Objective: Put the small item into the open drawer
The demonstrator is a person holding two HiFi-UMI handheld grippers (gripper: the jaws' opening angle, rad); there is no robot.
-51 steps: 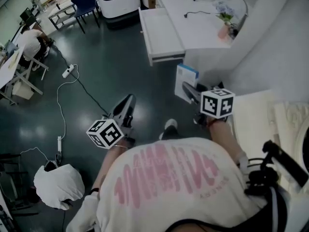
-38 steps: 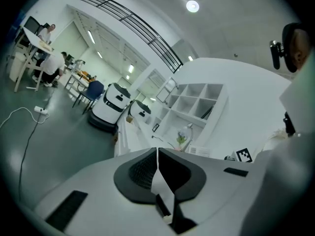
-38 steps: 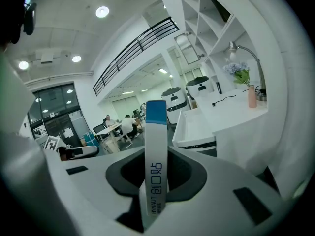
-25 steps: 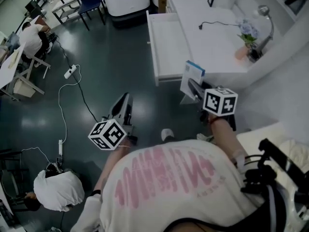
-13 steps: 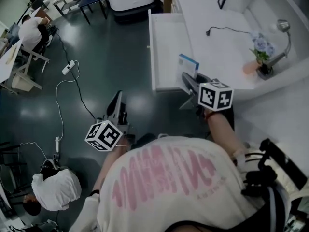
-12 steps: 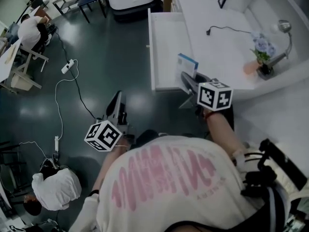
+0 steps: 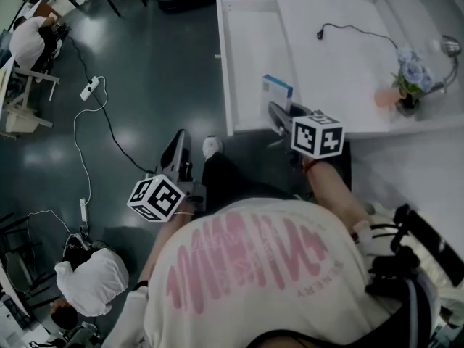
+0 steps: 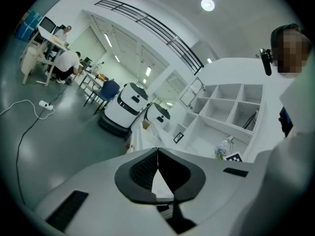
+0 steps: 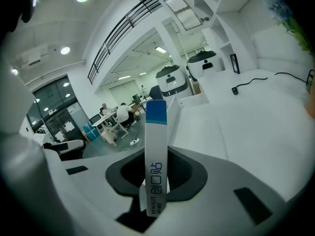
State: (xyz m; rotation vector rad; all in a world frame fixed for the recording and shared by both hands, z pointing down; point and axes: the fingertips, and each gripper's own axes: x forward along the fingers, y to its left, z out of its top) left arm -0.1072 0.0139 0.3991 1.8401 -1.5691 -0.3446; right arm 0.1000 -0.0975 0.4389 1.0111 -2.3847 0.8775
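A small white box with a blue end [image 7: 278,95] stands upright in my right gripper [image 7: 275,112], which is shut on it. In the right gripper view the box [image 9: 155,151] rises between the dark pads of that gripper [image 9: 156,183]. In the head view the box sits over the near end of the open white drawer [image 7: 250,49], close to the desk's edge. My left gripper [image 7: 178,142] hangs lower left over the dark floor, apart from the drawer. Seen in its own view, the left gripper [image 8: 157,156] is shut with nothing in it.
The white desk [image 7: 341,71] bears a black cable [image 7: 348,29], a flower vase [image 7: 407,85] and a lamp [image 7: 449,46]. A power strip with its cord [image 7: 89,88] lies on the floor. A crouched person [image 7: 90,281] is at lower left, others [image 7: 29,38] at tables far left.
Both grippers have come closer to the drawer. The box, earlier short of the drawer's near edge, now stands over it. A dark trouser leg and white shoe have stepped forward.
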